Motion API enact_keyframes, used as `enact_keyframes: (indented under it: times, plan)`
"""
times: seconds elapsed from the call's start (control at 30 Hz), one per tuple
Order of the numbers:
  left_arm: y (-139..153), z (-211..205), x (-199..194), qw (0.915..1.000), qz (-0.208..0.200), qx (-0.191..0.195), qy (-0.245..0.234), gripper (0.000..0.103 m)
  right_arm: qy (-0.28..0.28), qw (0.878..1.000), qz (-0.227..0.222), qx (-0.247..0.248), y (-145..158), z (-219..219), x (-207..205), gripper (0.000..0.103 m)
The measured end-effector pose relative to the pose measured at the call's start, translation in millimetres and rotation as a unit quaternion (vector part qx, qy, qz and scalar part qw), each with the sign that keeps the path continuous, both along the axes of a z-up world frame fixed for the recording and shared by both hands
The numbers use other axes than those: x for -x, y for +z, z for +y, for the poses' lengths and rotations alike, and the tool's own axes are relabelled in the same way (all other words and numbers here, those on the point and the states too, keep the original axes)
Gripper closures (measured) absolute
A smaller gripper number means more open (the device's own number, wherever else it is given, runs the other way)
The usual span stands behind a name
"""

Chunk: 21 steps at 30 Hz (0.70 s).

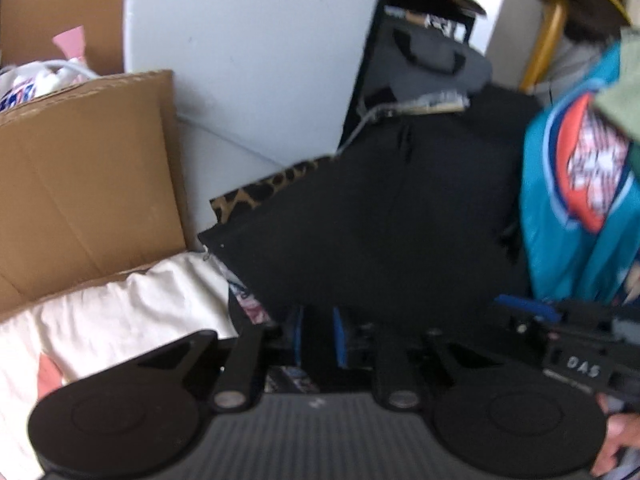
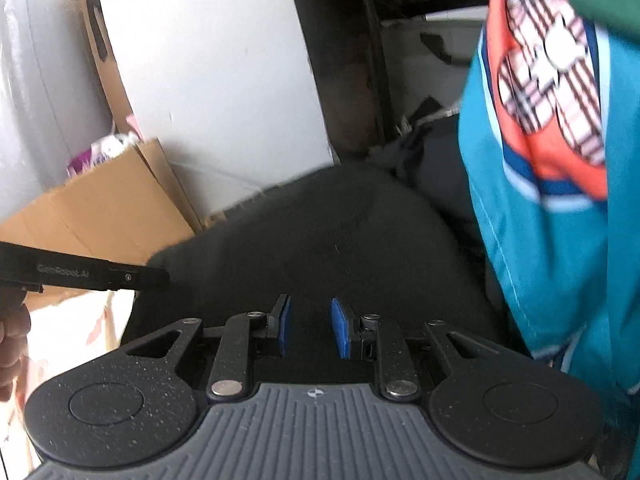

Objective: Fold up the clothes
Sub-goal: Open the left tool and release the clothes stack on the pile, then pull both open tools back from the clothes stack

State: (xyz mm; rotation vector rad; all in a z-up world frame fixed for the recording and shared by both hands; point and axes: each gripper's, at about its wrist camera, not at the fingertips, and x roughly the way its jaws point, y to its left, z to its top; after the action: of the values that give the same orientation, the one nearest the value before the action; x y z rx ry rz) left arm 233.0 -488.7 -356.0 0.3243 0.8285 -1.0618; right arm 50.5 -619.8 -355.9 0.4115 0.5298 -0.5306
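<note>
A black garment (image 1: 380, 220) hangs spread in front of both grippers; it also fills the middle of the right wrist view (image 2: 320, 240). My left gripper (image 1: 318, 338) is shut on its lower edge; blue pads sit close with black cloth between them. My right gripper (image 2: 310, 330) is beside it, its blue pads (image 2: 339, 328) a narrow gap apart with the black cloth between them. The left gripper's body (image 2: 88, 272) shows at the left of the right wrist view. The right gripper's body (image 1: 576, 356) shows at the right of the left wrist view.
A teal garment with an orange and plaid print (image 1: 580, 200) hangs at the right, also in the right wrist view (image 2: 560, 160). A cardboard box (image 1: 80, 184) with clothes stands at the left. Cream cloth (image 1: 112, 320) lies below it. A white panel (image 1: 248, 60) stands behind.
</note>
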Motion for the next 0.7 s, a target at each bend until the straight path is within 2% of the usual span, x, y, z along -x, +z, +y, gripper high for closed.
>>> enact_keyframes:
  times: [0.2,0.43,0.5,0.53,0.6,0.7]
  plan:
    - [-7,-5,-4,0.9996,-0.015,-0.024,-0.005,0.085,-0.012,0.999,0.03,-0.022,-22,5,11,0.074]
    - [23,2,4,0.9993,-0.024,-0.025,-0.015,0.087,-0.026,0.998,0.053,-0.039,-24,10,35,0.073]
    - [30,6,9,0.9994,-0.021,-0.018,-0.02,0.085,-0.028,0.997,0.052,-0.04,-19,11,41,0.066]
    - [31,7,12,0.9994,-0.019,-0.016,-0.022,0.083,-0.029,0.997,0.05,-0.042,-17,12,43,0.063]
    - [33,8,19,0.9994,-0.02,-0.012,-0.027,0.062,-0.029,0.997,0.046,-0.045,-15,14,45,0.059]
    - [29,7,28,0.9989,-0.025,-0.015,-0.036,0.059,-0.026,0.997,0.05,-0.045,-14,19,42,0.057]
